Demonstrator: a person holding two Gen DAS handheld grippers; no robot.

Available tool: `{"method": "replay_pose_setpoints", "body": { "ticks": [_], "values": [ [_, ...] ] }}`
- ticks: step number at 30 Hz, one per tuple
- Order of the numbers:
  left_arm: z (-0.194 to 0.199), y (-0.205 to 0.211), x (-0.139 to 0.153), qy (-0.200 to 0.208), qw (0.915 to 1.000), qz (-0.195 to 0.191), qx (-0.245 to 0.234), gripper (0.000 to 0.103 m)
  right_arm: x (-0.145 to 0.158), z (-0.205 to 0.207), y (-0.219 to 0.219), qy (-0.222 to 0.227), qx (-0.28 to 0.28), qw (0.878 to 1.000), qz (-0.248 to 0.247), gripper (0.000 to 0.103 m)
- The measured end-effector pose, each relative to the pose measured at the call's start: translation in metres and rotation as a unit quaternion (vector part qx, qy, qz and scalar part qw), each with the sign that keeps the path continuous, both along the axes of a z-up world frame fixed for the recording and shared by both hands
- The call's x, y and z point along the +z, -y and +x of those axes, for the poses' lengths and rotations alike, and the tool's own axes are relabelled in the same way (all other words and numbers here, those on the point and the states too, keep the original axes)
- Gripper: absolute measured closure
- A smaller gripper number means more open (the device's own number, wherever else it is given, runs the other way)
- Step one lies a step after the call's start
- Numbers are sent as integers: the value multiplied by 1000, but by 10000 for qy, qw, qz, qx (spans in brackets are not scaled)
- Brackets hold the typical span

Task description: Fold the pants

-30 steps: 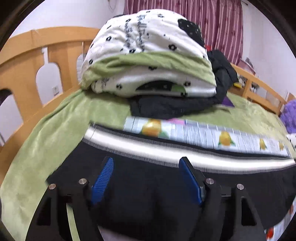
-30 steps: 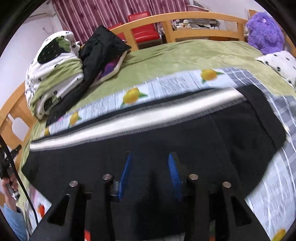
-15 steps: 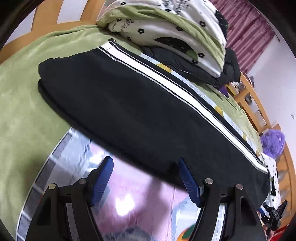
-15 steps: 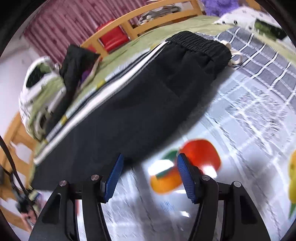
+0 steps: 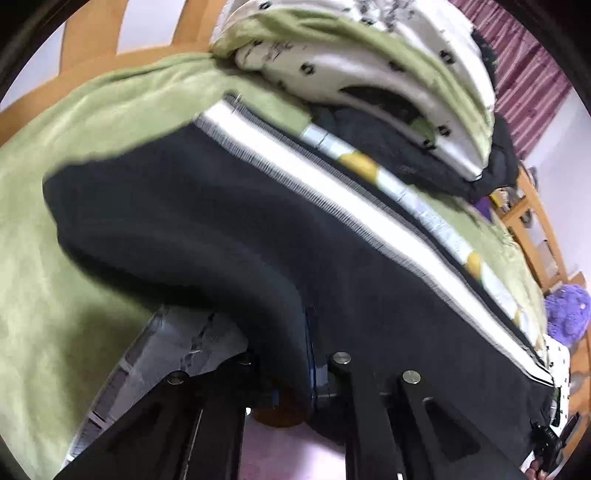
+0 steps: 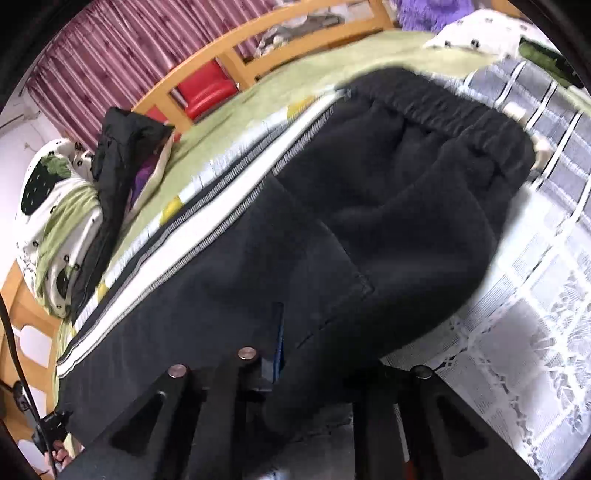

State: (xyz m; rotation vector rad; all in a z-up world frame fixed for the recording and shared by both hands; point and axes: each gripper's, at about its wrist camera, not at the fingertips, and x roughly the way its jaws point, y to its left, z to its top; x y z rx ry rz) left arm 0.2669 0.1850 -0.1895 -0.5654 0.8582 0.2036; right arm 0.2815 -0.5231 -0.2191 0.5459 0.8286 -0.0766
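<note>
No brand, label or legible writing anywhere in either view. Black fleece-like pants [image 5: 332, 236] with a broad white side stripe [image 5: 332, 184] edged in fine grey ribbing, lying lengthwise across the bed, over a printed sheet [image 6: 524, 325] of grey checks and pale patterns, with the green plush blanket [image 5: 74, 155] underneath. Near long edge of the pants bunched up in a soft, thick fold at both grippers. Left gripper [image 5: 291, 373] narrow, pinching that near edge of the pants close to the leg end, with only a thin line of blue pad visible against the cloth. Right gripper [image 6: 314, 354] likewise narrow and clamped on the near edge close to the gathered elastic waistband [image 6: 461, 122], one blue pad showing, the other buried in fabric. Along the far edge of the bed, a rolled white duvet [image 5: 388, 62] with small black flower dots and green lining, resting on a dark jacket [image 6: 118, 155]. Curved wooden bed rail [image 6: 236, 55] behind, then a red chair [image 6: 207, 88] and maroon striped curtains [image 6: 110, 48]. Purple plush toy [image 5: 565, 314] at the far right end of the bed, beside a white dotted pillow [image 6: 476, 33]
</note>
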Motion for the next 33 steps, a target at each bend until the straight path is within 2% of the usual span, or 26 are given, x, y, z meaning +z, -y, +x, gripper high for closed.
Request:
{"method": "replay_pose_setpoints", "body": {
  "ticks": [2,4,5,7,9,12,14,17,20,21,22,23,25,26,28,29,30,33],
  "values": [
    [-10,0,27,243,9996,38,-120,93,26,-6,-2,183,123,9996,-169,91],
    [-27,2,53,401,9988,70,-266,93,48,-19,4,306,215,9993,7,93],
    [-35,3,61,429,9985,117,-305,93,62,-31,7,390,246,9989,58,94],
    [-62,7,77,471,9976,272,-421,93,80,-51,6,442,315,9984,-162,95],
    [-83,9,80,426,9973,303,-513,93,91,-76,7,322,427,9982,-286,95],
    [-122,13,68,156,9972,310,-658,93,85,-122,16,76,575,9980,-253,95],
    [-147,18,57,-20,9967,348,-729,93,70,-154,21,-149,632,9974,-313,95],
    [-172,23,45,-128,9961,414,-775,92,50,-188,30,-298,551,9980,-111,95],
    [-184,24,37,-221,9958,502,-739,91,23,-209,37,-463,485,9976,184,89],
    [-185,25,36,-272,9954,529,-752,90,18,-215,40,-546,451,9972,219,84],
    [-188,26,34,-397,9941,643,-784,85,15,-220,41,-597,436,9970,211,76],
    [-189,27,34,-483,9929,745,-798,79,16,-231,43,-568,405,9974,152,74],
    [-198,33,35,-685,9872,1182,-822,68,24,-250,47,-367,323,9988,-20,62],
    [-202,34,36,-701,9850,1328,-849,62,29,-260,50,-222,230,9994,-117,59],
    [-215,34,41,-645,9826,1536,-819,51,37,-268,61,-7,5,9998,-180,45],
    [-219,33,44,-596,9834,1533,-772,42,36,-265,69,63,-155,9998,-120,45],
    [-222,32,47,-551,9844,1507,-722,39,33,-261,75,50,-271,9996,-52,45],
    [-228,28,55,-437,9872,1391,-646,37,14,-238,97,50,-593,9970,495,45]
  ]
}}
